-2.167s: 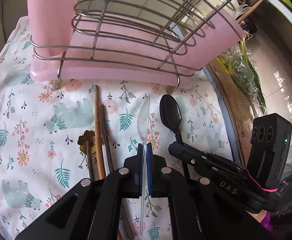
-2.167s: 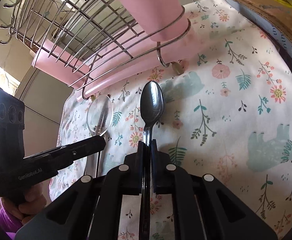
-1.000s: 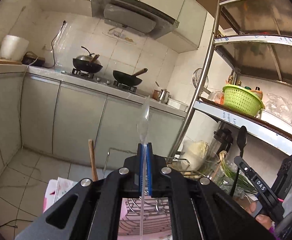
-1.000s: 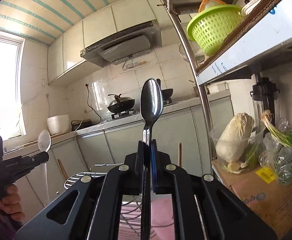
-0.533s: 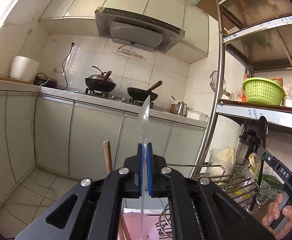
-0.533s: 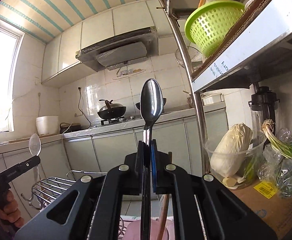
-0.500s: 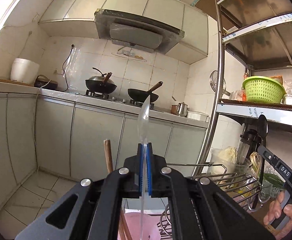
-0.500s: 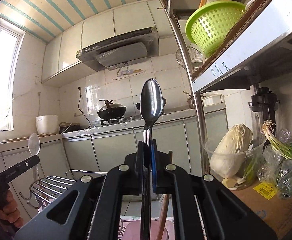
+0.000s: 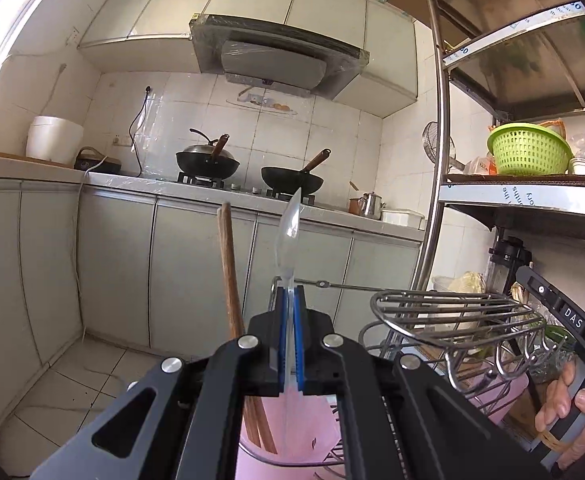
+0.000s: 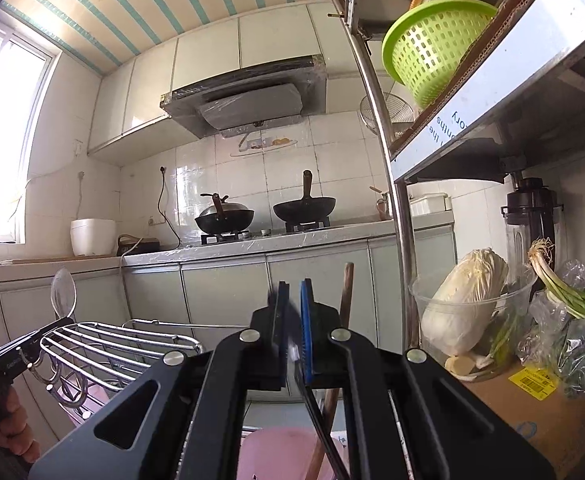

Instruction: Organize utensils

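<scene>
Utensil cup [image 9: 292, 452] sits under both grippers as drop target, wooden chopsticks [image 9: 228, 272] upright inside; dark spoon [image 10: 318, 420] apparently dropping in, loose between right gripper [image 10: 294, 292] jaws now closing; clear spoon [image 9: 290, 220] clamped bowl-up in left gripper [image 9: 290, 292], likely next.

Clear spoon [image 9: 290, 220]: transparent plastic, glossy, catches light along its edge. Chopsticks [image 9: 228, 264]: brown wood, matt, visible grain. Utensil cup [image 9: 292, 432]: pink plastic, smooth, semi-matt. Drying rack [image 9: 452, 312]: bright polished metal wire, mirror-like highlights. Left gripper [image 9: 290, 340]: matt black plastic body, silver metal screw heads, blue pads look rubbery. Dark spoon handle [image 10: 320, 420]: black, smooth, slight sheen; material unclear. Shelf post [image 10: 388, 152]: brushed steel. Colander [image 10: 432, 44]: lime-green glossy plastic. Box [image 10: 540, 412]: raw brown cardboard. Wall tiles [image 9: 276, 136]: white glazed, glossy.
</scene>
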A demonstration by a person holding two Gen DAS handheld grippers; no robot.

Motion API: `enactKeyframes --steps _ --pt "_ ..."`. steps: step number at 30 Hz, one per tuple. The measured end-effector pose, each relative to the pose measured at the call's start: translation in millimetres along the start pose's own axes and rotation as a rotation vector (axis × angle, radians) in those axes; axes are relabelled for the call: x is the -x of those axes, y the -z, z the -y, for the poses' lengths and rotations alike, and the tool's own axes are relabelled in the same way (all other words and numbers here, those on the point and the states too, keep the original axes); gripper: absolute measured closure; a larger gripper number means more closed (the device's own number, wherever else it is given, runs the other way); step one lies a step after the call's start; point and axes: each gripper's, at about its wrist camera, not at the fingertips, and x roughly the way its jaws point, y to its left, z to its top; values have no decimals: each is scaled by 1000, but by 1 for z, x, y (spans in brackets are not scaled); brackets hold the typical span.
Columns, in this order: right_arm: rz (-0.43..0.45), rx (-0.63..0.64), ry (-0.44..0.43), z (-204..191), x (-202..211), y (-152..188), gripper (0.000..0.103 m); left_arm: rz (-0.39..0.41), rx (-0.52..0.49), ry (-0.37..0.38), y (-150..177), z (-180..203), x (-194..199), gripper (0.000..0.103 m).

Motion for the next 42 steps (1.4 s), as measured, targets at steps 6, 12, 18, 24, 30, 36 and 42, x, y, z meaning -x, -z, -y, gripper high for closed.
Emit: enactKeyframes --steps 6,12,18,24,30,36,42 --pt "-21 -39 -30 -1 11 -8 102 -9 7 5 2 -3 4 100" --pt "-103 -86 -50 7 34 -7 102 -34 14 20 2 0 5 100" --pt "-325 -118 -125 13 51 10 102 -51 9 44 -3 1 8 100" --pt "-486 -105 -97 10 70 44 101 -85 45 62 -4 -6 7 100" --pt "-626 -82 -100 7 72 69 101 -126 73 70 0 -13 8 100" --pt "-802 64 -127 -10 65 93 70 -149 80 65 4 -17 14 100" --pt "-854 245 -145 -31 62 115 58 -156 85 69 8 -19 16 100"
